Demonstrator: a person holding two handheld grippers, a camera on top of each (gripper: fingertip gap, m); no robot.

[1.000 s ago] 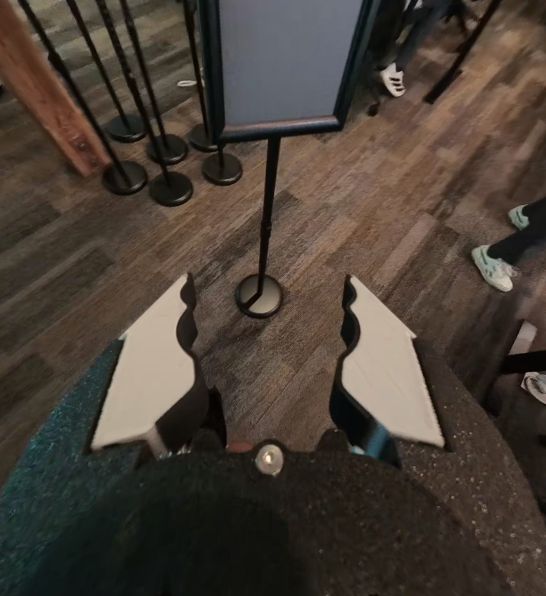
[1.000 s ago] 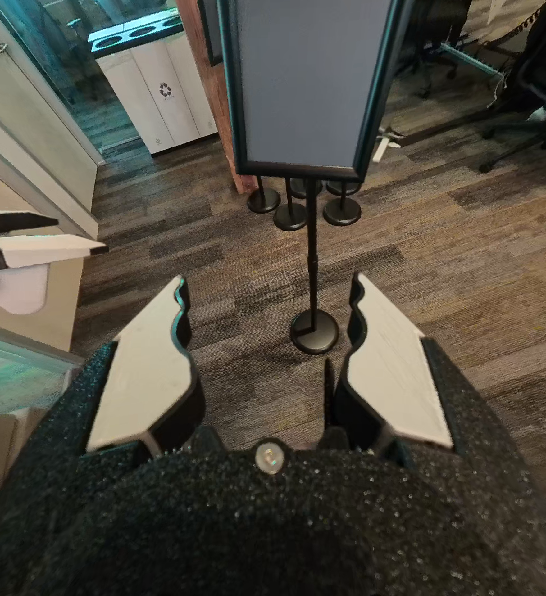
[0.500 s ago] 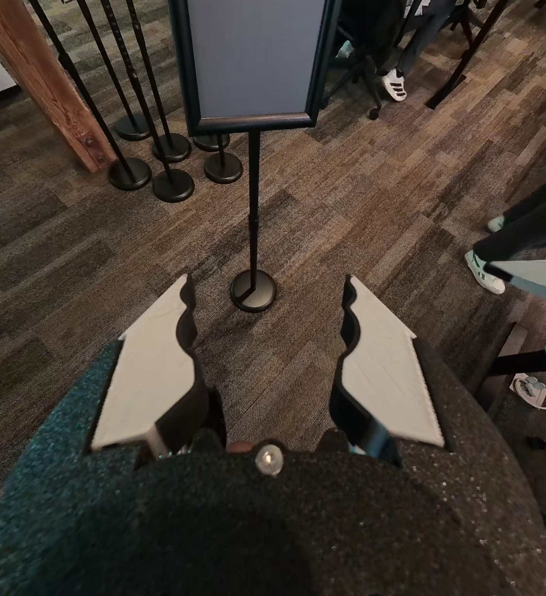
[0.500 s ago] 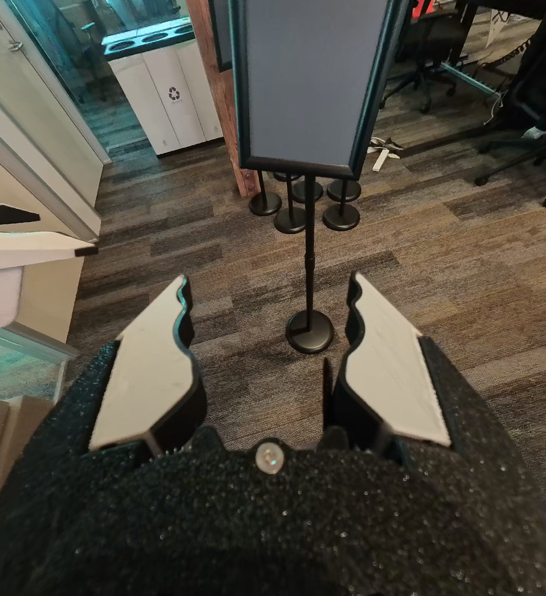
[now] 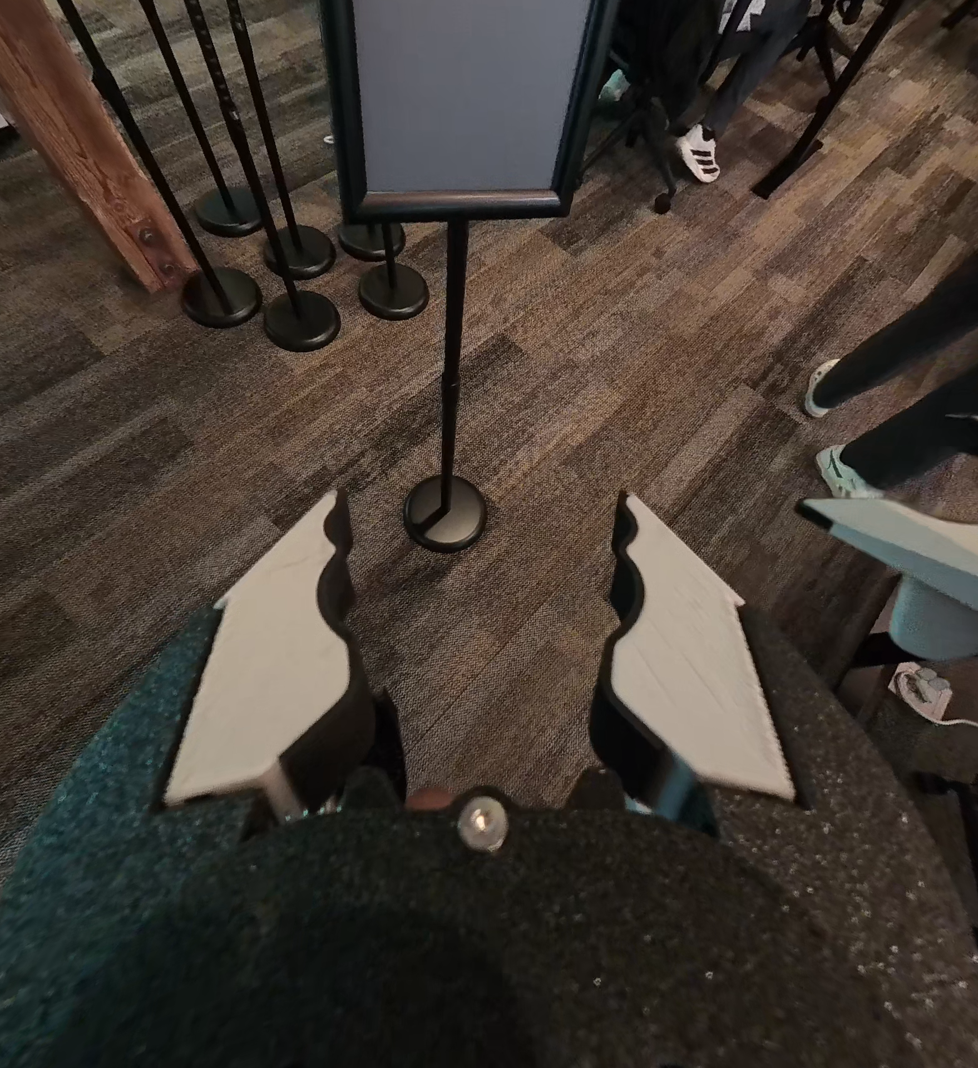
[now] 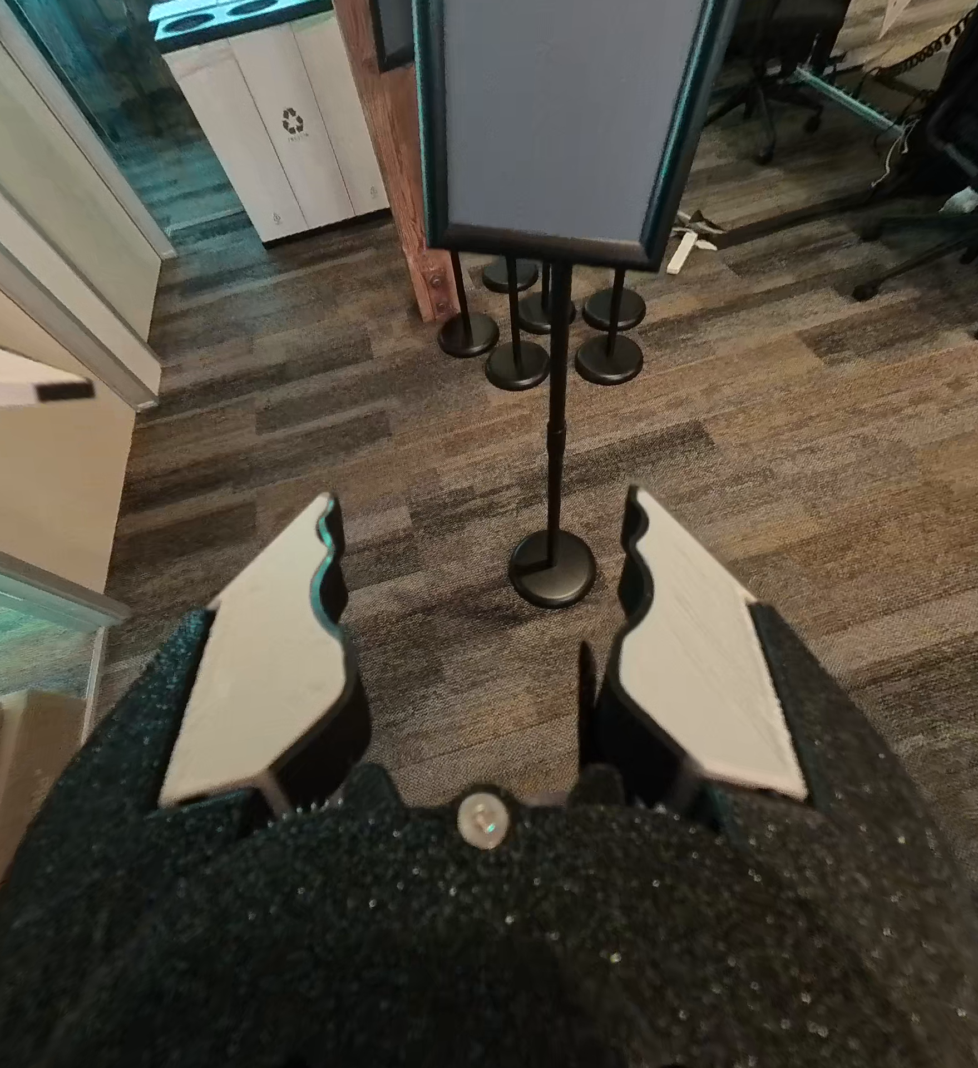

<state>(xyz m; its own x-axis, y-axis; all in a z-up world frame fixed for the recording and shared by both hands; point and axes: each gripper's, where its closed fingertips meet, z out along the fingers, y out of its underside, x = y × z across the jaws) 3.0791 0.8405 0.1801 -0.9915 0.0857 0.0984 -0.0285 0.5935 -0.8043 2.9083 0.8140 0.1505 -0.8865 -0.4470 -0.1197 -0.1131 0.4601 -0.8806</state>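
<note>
A black-framed sign holder stands on a thin black pole with a round base on the carpet; it also shows in the right wrist view with its base. My left gripper is open and empty, held above the floor short of the base. My right gripper is open and empty, with the base just left of its right finger. The right gripper shows at the right edge of the left wrist view; the left gripper shows at the left edge of the right wrist view.
Several black poles on round bases stand behind the sign beside a wooden post. A person's legs and shoes are at the right. White recycling bins, a wall corner and office chairs stand around.
Both grippers have drawn back and tilted up a little; the sign stand looks farther off, with more of the pole bases behind it in view. The right gripper has come into the left wrist view.
</note>
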